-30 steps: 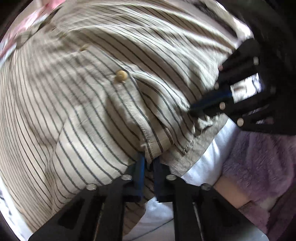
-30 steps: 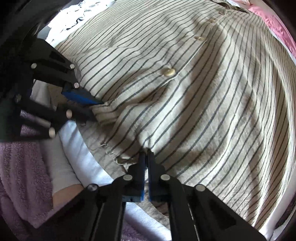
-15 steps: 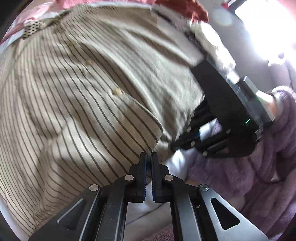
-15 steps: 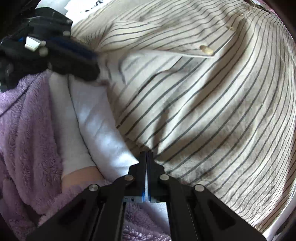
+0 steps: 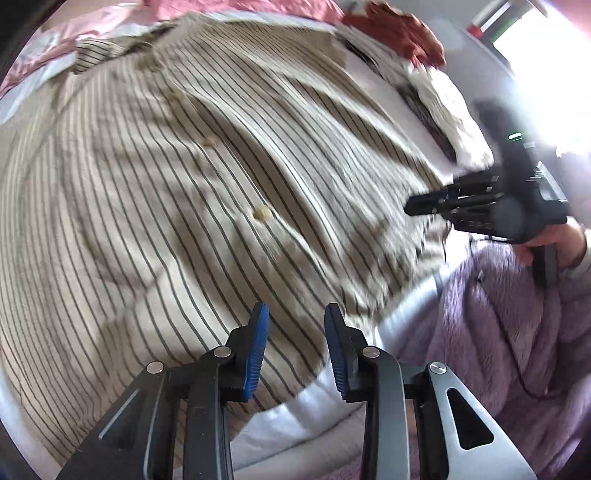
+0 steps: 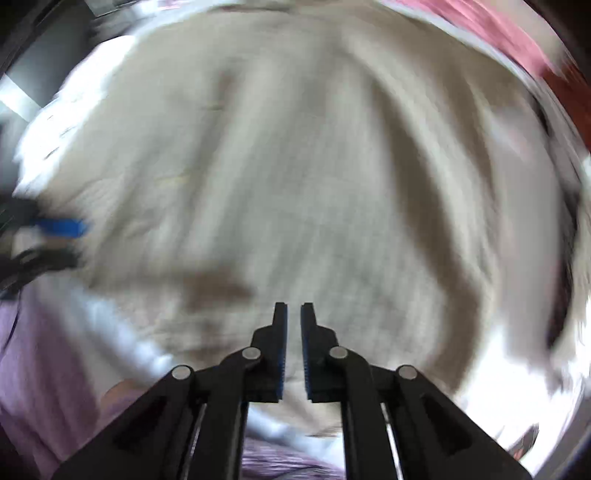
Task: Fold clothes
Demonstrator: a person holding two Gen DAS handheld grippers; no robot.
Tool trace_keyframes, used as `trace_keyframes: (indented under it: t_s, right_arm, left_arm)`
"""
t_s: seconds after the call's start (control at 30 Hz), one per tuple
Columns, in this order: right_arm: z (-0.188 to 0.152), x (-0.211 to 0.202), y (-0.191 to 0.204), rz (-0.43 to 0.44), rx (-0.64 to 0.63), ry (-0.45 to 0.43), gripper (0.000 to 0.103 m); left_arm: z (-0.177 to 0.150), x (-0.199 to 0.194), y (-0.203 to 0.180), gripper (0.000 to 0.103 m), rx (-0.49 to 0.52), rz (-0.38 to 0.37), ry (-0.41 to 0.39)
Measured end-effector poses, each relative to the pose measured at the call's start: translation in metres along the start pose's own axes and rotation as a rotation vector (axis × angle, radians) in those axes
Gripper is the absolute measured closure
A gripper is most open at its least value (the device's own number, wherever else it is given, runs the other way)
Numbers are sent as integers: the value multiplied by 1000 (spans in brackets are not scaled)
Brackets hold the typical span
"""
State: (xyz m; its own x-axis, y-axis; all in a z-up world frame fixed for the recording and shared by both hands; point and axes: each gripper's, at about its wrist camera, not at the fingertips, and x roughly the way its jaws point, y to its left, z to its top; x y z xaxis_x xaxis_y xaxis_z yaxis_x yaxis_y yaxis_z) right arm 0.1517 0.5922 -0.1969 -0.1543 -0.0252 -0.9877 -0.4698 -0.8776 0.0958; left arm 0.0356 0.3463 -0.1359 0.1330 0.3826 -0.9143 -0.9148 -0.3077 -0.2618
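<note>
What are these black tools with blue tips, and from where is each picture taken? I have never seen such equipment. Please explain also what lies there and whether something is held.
No robot is here. A person holds a hand-held two-finger gripper in each hand, and a wide-angle camera on each gripper looks forward along its fingers. One picture comes from the left gripper, the other from the right gripper.

Below them a beige striped shirt with buttons lies spread on white bedding. More clothes are piled behind it. The purple sleeve belongs to the person.

Nothing is held now. Both grippers have just been opening their jaws, and no cloth is between them: the left stands wide, the right only slightly apart. The right picture is blurred.
</note>
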Motion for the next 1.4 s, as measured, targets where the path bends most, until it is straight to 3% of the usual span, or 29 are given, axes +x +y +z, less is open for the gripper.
trace_keyframes:
  t_s: [0.17,0.27,0.37,0.53,0.7,0.77,0.83,0.93,0.97,1.03,1.13,1.27,1.4]
  right_arm:
    - [4,24,-21,16,65,116,93]
    - [4,30,-14,45,4,189,91]
    - [6,27,-12,75,-45,232,91]
    - [48,-13,-52,120,17,104,91]
    - [119,-44,-135,120,174,-67,91]
    - [150,-51,-172,118,238,-126,82]
    - [171,-65,-176,114,308,-171,60]
    - [192,-84,-150,94,407,-246,58]
    - [199,-85,-168,94,431,-269,58]
    - [204,-97,-235,96,473,-313,58]
    - [232,-105,-288,71,493,-343,58]
    - [255,-94,-328,-19,481,-337,58]
    - [290,-62,-337,-124,478,-349,58]
  left_arm:
    - [24,-8,15,70,-58,60,-41]
    - [54,21,12,69,-100,122,-32]
    - [77,16,22,68,-122,186,-40]
    - [119,18,46,60,-209,267,-94]
    - [150,27,73,60,-255,349,-156]
    - [153,31,86,60,-251,397,-182]
    - [152,37,99,60,-246,442,-200]
    - [148,49,120,60,-244,503,-208]
    - [147,51,127,60,-247,513,-207]
    - [145,53,142,60,-255,527,-206]
    - [149,56,154,60,-271,533,-219]
    - [157,58,161,60,-296,482,-243]
    - [161,67,160,60,-278,474,-222]
